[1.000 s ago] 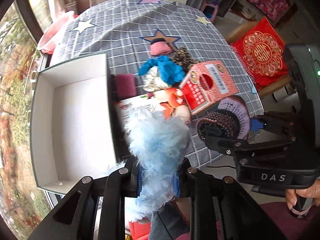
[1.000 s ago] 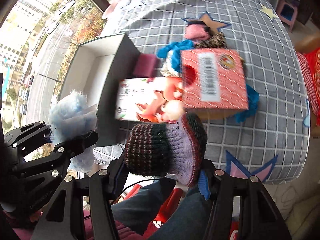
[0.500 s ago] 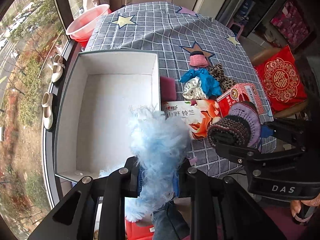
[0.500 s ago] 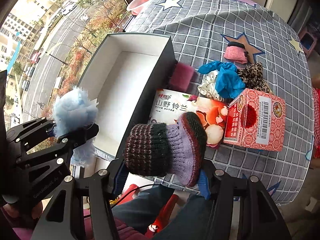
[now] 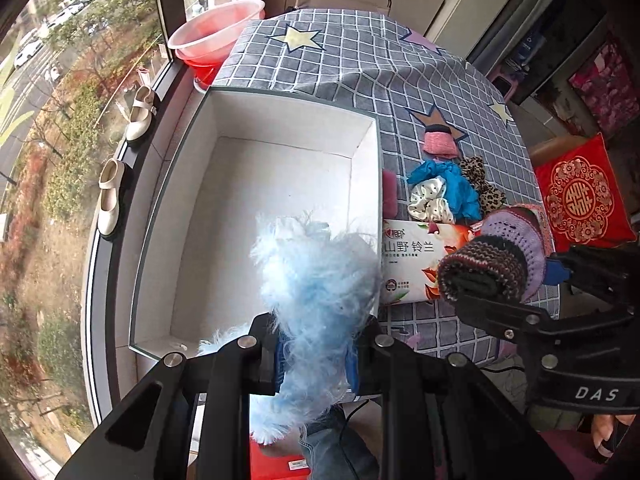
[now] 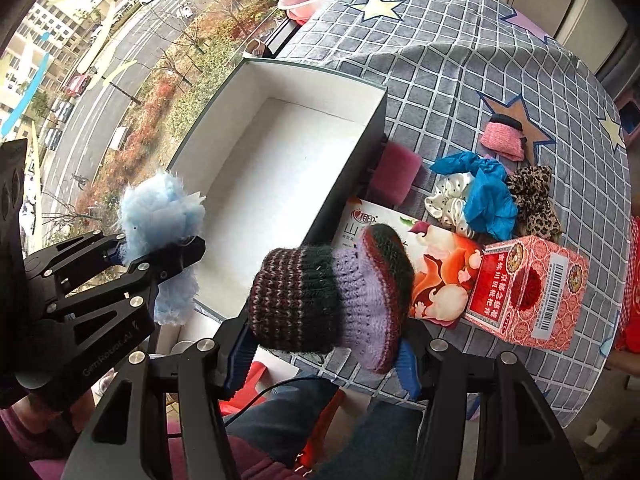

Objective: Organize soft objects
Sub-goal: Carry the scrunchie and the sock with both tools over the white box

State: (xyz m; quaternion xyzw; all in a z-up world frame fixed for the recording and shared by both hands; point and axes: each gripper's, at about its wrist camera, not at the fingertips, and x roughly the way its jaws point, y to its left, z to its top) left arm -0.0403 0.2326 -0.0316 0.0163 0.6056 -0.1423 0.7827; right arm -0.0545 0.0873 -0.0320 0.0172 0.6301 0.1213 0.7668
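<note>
A round table under a grey checked cloth (image 5: 352,56) carries everything. On its left side sits a large open white box (image 5: 364,168), bare inside. Just right of the box lie a flat printed pack (image 6: 436,264), a red carton (image 6: 528,292), a pink sponge (image 6: 396,174), and farther right a heap of scrunchies (image 6: 484,200).

The left gripper (image 5: 316,360) is clamped on a fluffy light-blue piece (image 5: 316,280), hanging over the box's near end. The right gripper (image 6: 324,356) pinches a knitted purple-and-dark bootie (image 6: 332,292) above the box's near right wall.

Risks: the bootie, if let go here, may catch the wall and tumble onto the pack outside. The fluff could cling to the pads on release. The two grippers are close and may knock together.
</note>
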